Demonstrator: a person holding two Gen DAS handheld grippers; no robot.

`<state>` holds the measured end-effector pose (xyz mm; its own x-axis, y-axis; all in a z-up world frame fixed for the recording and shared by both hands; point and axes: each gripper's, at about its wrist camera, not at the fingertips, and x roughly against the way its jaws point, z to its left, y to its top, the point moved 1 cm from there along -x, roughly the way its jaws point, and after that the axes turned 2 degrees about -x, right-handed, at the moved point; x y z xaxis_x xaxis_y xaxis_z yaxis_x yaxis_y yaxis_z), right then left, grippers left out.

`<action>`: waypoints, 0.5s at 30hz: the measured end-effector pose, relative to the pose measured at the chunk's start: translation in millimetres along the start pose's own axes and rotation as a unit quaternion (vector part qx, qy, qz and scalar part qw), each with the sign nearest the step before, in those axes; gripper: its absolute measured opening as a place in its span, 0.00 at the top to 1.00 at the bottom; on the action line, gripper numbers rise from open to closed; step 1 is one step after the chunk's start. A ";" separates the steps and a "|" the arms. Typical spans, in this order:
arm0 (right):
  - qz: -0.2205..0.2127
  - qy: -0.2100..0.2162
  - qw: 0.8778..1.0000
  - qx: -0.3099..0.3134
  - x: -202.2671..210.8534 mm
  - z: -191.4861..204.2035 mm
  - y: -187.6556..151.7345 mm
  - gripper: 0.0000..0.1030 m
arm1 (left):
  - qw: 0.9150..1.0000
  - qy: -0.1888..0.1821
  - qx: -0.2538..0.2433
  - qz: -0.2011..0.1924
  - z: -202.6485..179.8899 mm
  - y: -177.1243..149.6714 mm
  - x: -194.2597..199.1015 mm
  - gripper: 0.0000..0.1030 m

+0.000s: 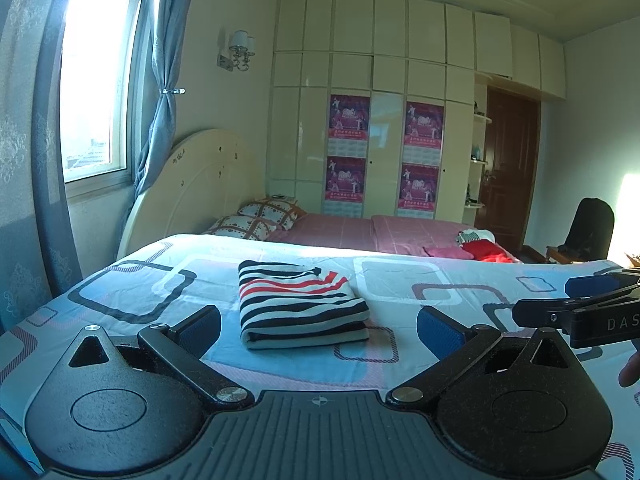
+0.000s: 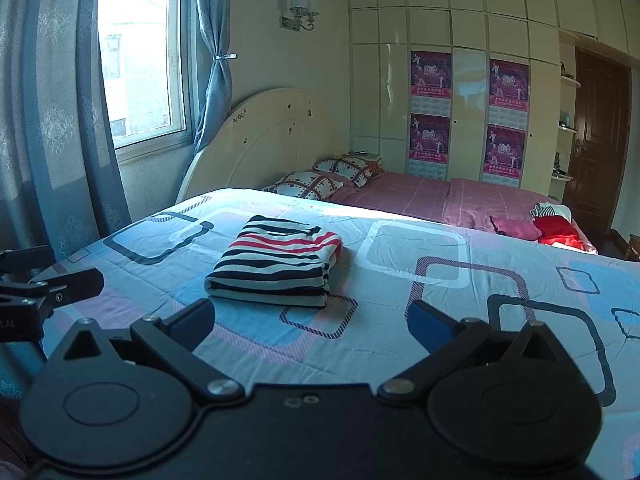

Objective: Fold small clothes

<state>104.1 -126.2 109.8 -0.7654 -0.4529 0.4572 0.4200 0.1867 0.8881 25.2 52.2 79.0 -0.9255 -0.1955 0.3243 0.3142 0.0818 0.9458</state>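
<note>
A striped garment in black, white and red lies folded into a compact rectangle on the patterned bedspread; it also shows in the right wrist view. My left gripper is open and empty, held just short of the garment's near edge. My right gripper is open and empty, a little behind and to the right of the garment. The right gripper also shows at the right edge of the left wrist view, and part of the left gripper's body shows at the left edge of the right wrist view.
A pink-sheeted bed with two patterned pillows lies beyond. Loose red and pink clothes sit at its far right. Wardrobe, door, window and curtains surround. A dark chair stands at right.
</note>
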 end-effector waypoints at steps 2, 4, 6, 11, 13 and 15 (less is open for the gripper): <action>0.000 0.000 1.000 0.000 -0.2 0.2 0.1 0.01 | 1.000 0.000 0.000 0.000 -0.1 0.0 -0.2 0.00; 0.000 0.001 1.000 0.002 0.2 0.9 -0.8 0.01 | 1.000 0.002 0.002 0.000 0.0 -0.3 -0.5 0.00; -0.001 0.002 1.000 0.002 0.8 1.2 -1.7 0.01 | 1.000 0.003 0.004 0.001 0.1 -0.5 -1.5 0.00; 0.000 0.003 1.000 0.002 0.9 1.2 -1.8 0.01 | 1.000 0.004 0.005 0.001 -0.2 -0.7 -2.0 0.00; 0.000 0.004 1.000 0.003 1.8 1.6 -2.5 0.01 | 1.000 0.003 0.005 0.000 -0.1 -0.6 -2.0 0.00; 0.000 0.007 1.000 0.004 2.5 0.5 -3.2 0.01 | 1.000 0.004 0.005 0.000 -1.1 -1.2 -1.6 0.00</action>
<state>100.6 -127.4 108.2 -0.7590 -0.4642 0.4566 0.4162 0.1935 0.8885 26.6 51.4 77.4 -0.9237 -0.2040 0.3242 0.3117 0.0915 0.9457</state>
